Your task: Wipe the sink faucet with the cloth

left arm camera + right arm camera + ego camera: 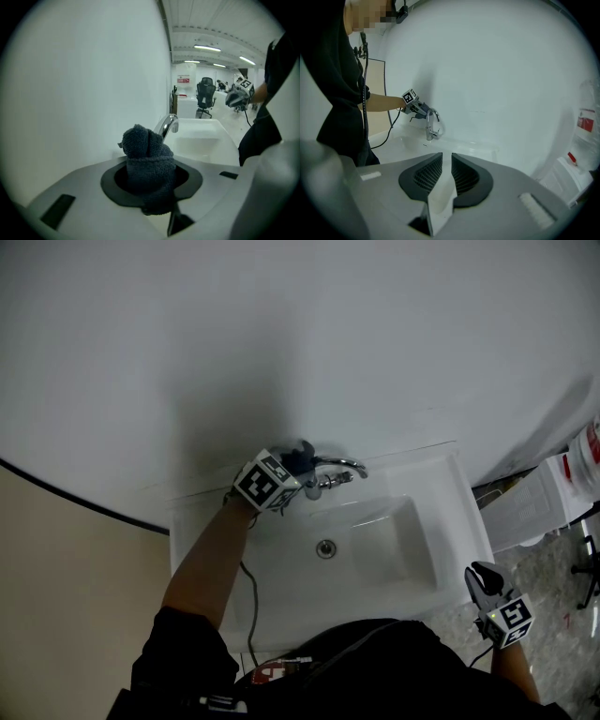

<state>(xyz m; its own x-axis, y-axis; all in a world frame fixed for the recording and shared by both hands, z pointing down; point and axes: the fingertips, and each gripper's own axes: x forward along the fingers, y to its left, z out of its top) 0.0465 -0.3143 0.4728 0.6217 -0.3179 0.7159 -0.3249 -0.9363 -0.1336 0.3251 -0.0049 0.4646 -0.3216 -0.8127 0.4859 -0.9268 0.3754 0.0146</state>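
**A:** Nearest us, what's the right gripper (485,585) doing?
**B:** It's idle off the sink's (461,521) front corner, with its 2 jaws a slim gap apart and nothing between them.
**A:** And the cloth (148,161)?
**B:** It's a dark terry wad, pinched in the left gripper (294,469) at the chrome faucet's (341,465) top bend. I can't confirm contact.
**A:** Handling?
**B:** Soft, light, probably floppy. Grip low on the wad so 1 loose fold wraps the slick spout.

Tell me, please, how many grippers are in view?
2. The left gripper grips the cloth by the faucet; the right gripper hangs off the sink's front right corner, holding nothing.
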